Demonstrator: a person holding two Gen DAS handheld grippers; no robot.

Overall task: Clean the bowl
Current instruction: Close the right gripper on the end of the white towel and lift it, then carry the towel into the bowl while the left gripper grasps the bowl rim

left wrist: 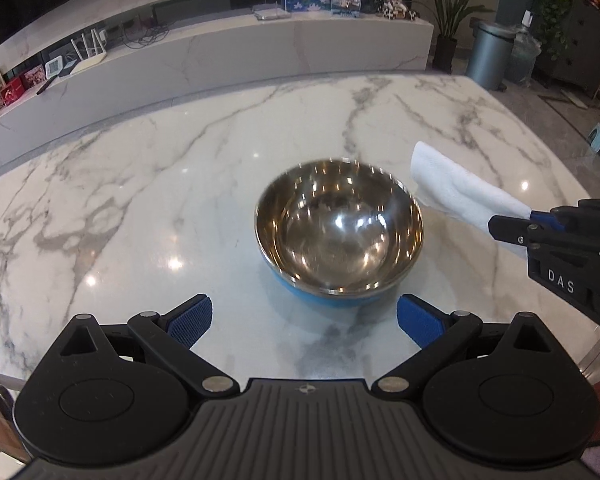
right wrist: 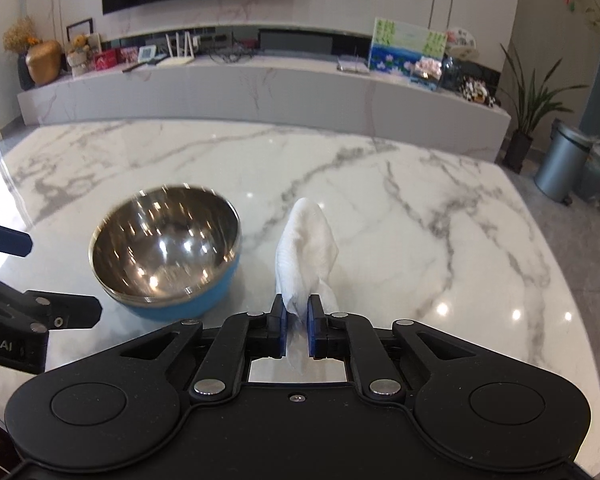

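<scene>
- Marble, white with grey veins, is the table (left wrist: 148,184) I am working over; beyond it runs a long low cabinet under a dark screen, with a potted plant and a grey bin (left wrist: 490,54) off to one side.
- Between the fingers of my right gripper (right wrist: 297,330) sits a folded white tissue (right wrist: 306,240). The blue pads are pinched almost together on its near end, and the rest sticks out ahead of the tips, clear of the table. I judge it is held that way so the free end can go into the bowl as a wiping pad.
- My left gripper (left wrist: 304,322) has its fingers spread wide with nothing between them. The bowl (left wrist: 338,236) stands just ahead of them, centred on the gap, so I read this hand as lined up to steady it while the other wipes.
- The bowl, steel inside and blue outside, rests upright on the table, ahead and left of the right fingertips, beside the tissue but not touching it. It looks empty; I cannot tell whether it is dirty.
- From the left camera I see the tissue side-on, its full length jutting from the right gripper's tips.
- Only the right camera shows the pads actually biting the tissue, and the golden vase on the cabinet.
</scene>
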